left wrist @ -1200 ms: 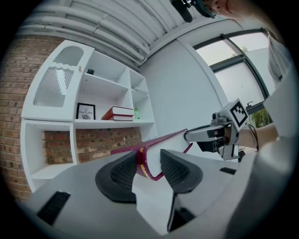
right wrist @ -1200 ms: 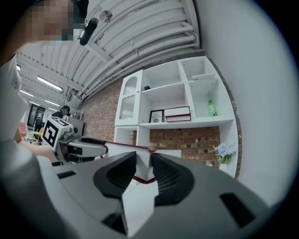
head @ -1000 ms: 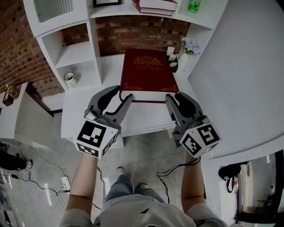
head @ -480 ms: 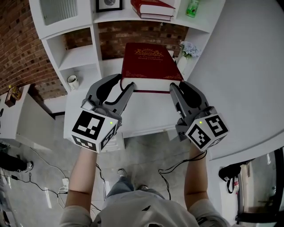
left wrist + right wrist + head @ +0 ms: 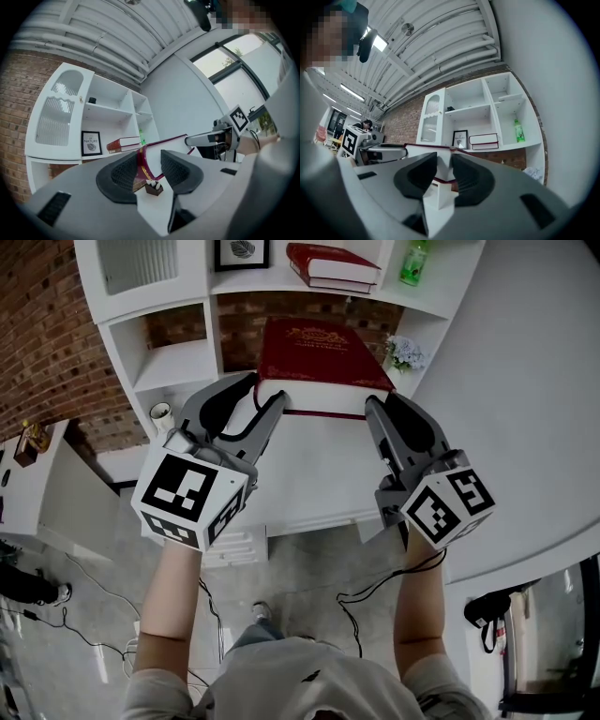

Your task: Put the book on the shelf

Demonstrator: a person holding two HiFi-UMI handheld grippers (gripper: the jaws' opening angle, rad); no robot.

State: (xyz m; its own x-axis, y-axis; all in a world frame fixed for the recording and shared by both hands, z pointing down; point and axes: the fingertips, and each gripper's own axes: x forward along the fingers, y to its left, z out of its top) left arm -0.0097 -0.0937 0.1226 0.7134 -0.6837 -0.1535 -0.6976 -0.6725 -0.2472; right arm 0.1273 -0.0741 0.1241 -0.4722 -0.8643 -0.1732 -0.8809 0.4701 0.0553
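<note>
Mid-carry: pinching the book's (image 5: 323,352) near corners with left gripper (image 5: 255,405) and right gripper (image 5: 390,414), above desk (image 5: 309,474). Next: raising, then sliding level onto far shelf (image 5: 253,279).

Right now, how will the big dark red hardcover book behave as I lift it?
Probably stiff: the dark red hardcover book lies flat between left gripper and right gripper. Likely heavy, being thick. Gripped only at its near corners, its far end may droop or slip.
</note>
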